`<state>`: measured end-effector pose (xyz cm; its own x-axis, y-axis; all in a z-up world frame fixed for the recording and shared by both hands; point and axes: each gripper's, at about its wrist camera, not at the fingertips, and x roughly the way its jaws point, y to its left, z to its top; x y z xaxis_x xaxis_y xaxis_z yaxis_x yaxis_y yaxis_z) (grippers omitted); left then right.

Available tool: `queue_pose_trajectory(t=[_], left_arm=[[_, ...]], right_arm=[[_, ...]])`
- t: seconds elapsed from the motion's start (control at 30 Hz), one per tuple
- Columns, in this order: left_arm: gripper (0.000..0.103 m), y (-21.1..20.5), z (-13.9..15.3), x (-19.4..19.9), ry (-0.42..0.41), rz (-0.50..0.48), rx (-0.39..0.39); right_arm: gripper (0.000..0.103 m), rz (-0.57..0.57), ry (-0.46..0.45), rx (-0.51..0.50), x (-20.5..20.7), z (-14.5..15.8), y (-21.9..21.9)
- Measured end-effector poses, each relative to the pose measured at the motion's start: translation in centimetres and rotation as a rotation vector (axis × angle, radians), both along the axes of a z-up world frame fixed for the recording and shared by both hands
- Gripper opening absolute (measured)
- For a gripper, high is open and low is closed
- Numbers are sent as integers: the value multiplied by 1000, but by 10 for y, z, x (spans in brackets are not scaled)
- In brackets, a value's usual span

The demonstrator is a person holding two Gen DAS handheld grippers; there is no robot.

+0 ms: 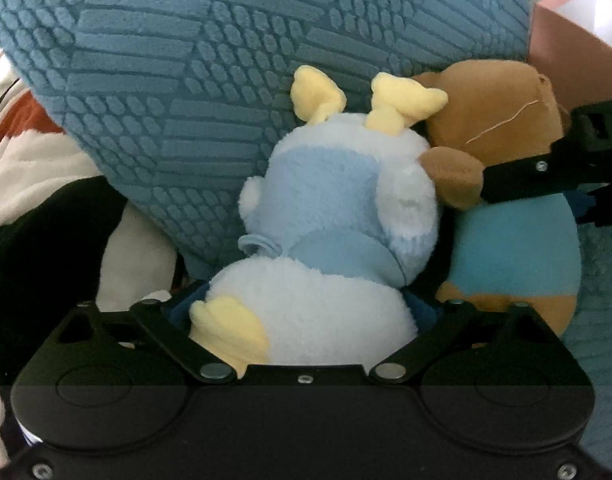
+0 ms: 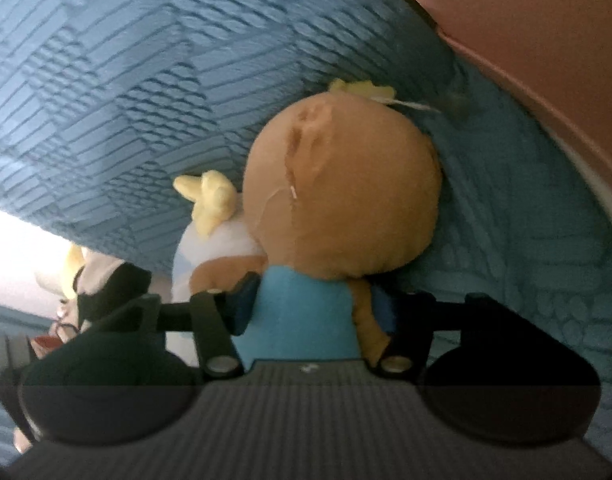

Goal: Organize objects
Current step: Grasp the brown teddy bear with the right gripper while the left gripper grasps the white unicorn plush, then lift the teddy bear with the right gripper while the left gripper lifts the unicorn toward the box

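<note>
Left wrist view: left gripper fingers are straddling the blue plush, spread; right gripper fingers are squeezing the brown plush against the cushion; best gripping mid-body, lifting slowly.

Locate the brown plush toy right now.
The brown plush toy sits right of the blue-white plush toy, touching it, leaning on the blue cushion.

Soft daylight fills both views, with no hard shadows. In the left wrist view the pale blue plush toy ahead of the tongs is sharp and evenly lit, while the far upper right beyond them blows out white. The right wrist view is dimmer and smeared with blur: the brown plush toy looks soft, glare whitens the left edge, and the blue cushion bends with fisheye distortion.
</note>
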<state>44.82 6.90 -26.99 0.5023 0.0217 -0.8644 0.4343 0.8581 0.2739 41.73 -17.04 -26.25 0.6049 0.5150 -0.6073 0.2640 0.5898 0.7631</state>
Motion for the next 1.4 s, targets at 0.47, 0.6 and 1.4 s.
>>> queue_pose_trajectory(t=[0.47, 0.6, 1.4], left_arm=[[90, 7, 40, -44, 36, 160, -194], [90, 16, 49, -74, 33, 247, -294], [90, 33, 37, -183, 9, 557, -525]], right_arm=[[60, 81, -130, -221, -38, 82, -25], [60, 113, -162, -280, -61, 111, -30], [60, 459, -141, -696, -146, 106, 18]])
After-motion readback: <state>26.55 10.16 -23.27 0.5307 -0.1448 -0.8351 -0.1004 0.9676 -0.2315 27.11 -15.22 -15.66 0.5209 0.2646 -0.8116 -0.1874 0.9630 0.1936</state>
